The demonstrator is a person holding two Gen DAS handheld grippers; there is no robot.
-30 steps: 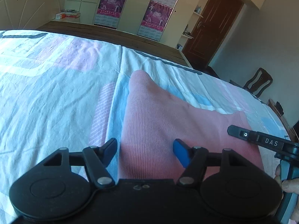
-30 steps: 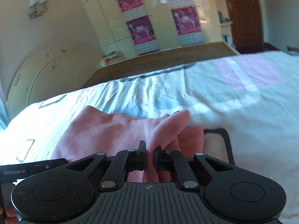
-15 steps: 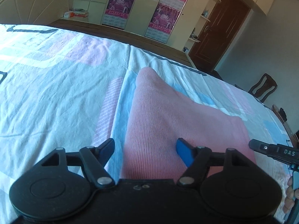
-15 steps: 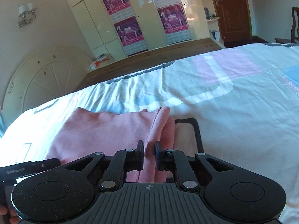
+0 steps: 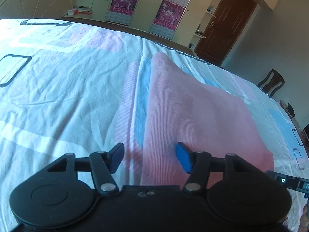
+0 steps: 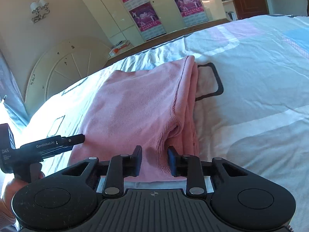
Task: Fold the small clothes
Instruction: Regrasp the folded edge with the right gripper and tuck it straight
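Lying folded at frame centre on the bed (image 6: 251,77), the pink garment (image 6: 135,106) was free: right tongs (image 6: 154,160) had just opened off its edge, left tongs (image 5: 149,157) narrowing, holding nothing.

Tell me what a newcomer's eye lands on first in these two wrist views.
First, the pink knit garment, folded flat on the pale patterned bedsheet, its doubled edge toward the right in the right wrist view. Next, the black tongs low in each picture: the left tongs stand open over the garment's left edge, and the right tongs, whose jaws have just been opening, stand apart over its near edge. Behind, purple posters hang on the cream wardrobe doors.
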